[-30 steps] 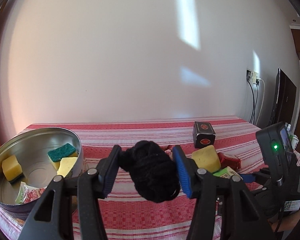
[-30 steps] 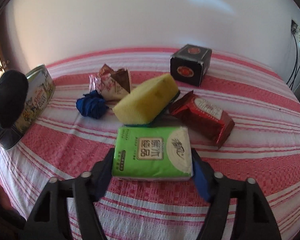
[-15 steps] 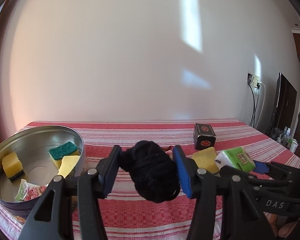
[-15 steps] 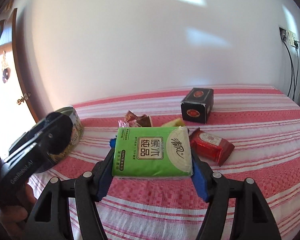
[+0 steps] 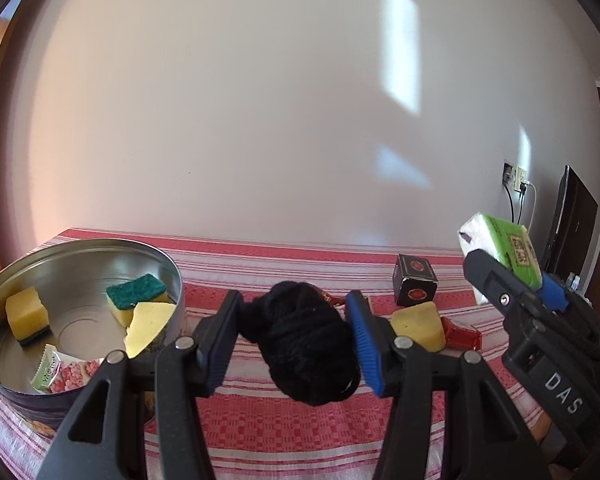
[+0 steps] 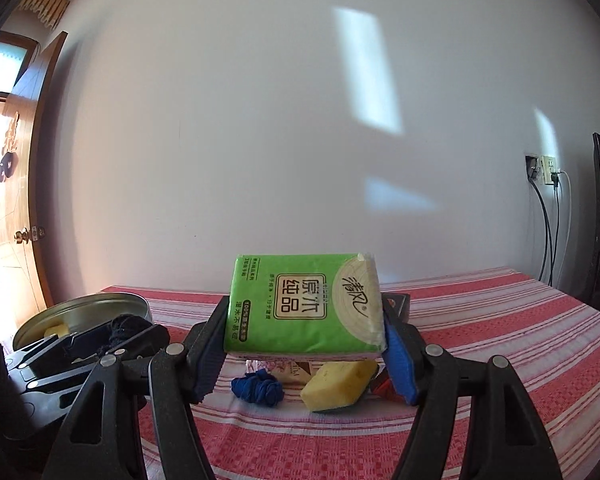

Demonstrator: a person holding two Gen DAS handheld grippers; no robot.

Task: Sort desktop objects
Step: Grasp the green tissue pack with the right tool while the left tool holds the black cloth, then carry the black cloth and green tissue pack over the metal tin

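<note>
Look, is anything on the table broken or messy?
Nothing looks broken. One yellow sponge in the round tin leans tilted against its wall instead of lying flat, and loose items lie bunched on the striped cloth.

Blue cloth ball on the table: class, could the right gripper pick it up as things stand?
Probably not yet. The right gripper is shut on the green tissue pack, so its jaws are full. The blue cloth ball lies uncovered below it.

Black claw [image 5: 292, 344], blue pads, silver screws.
</note>
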